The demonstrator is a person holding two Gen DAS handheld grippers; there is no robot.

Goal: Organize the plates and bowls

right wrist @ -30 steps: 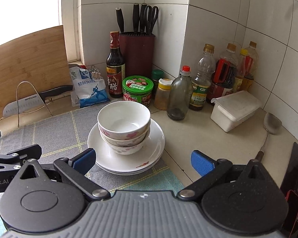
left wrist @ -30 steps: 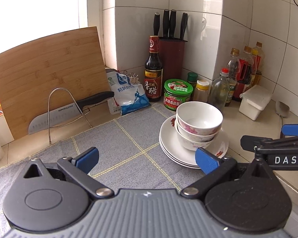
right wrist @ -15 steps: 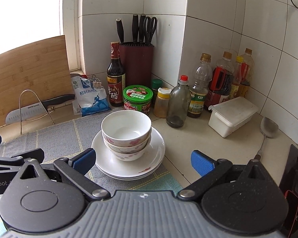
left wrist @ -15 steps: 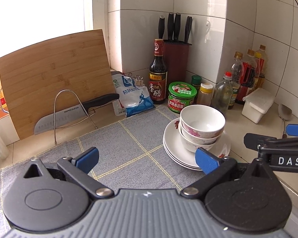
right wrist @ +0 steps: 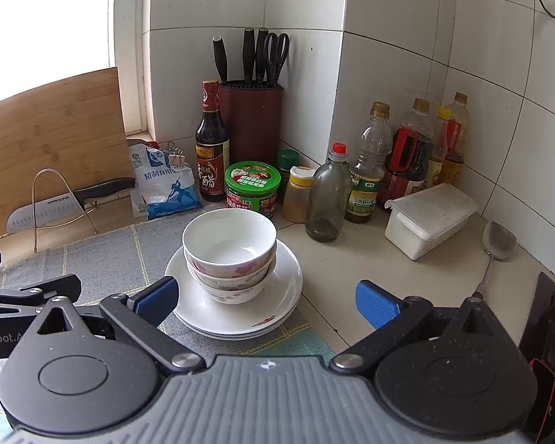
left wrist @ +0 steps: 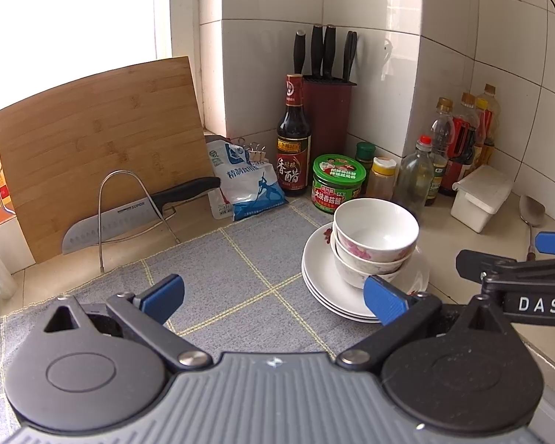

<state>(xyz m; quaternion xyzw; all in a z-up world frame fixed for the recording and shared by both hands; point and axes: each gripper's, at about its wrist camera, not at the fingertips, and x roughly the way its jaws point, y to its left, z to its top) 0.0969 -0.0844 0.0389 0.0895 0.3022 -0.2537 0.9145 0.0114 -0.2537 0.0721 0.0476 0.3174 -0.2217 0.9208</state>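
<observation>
A tiled kitchen corner held my grey mat [left wrist: 240,270]. The nested bowls [right wrist: 230,255] sat on stacked plates [right wrist: 277,296] at its right edge. Both my left gripper [left wrist: 272,294] and right gripper [right wrist: 266,298] gaped wide, empty. I judged the glazed china slippery, brittle and heavy; best pinched at a rim.
</observation>
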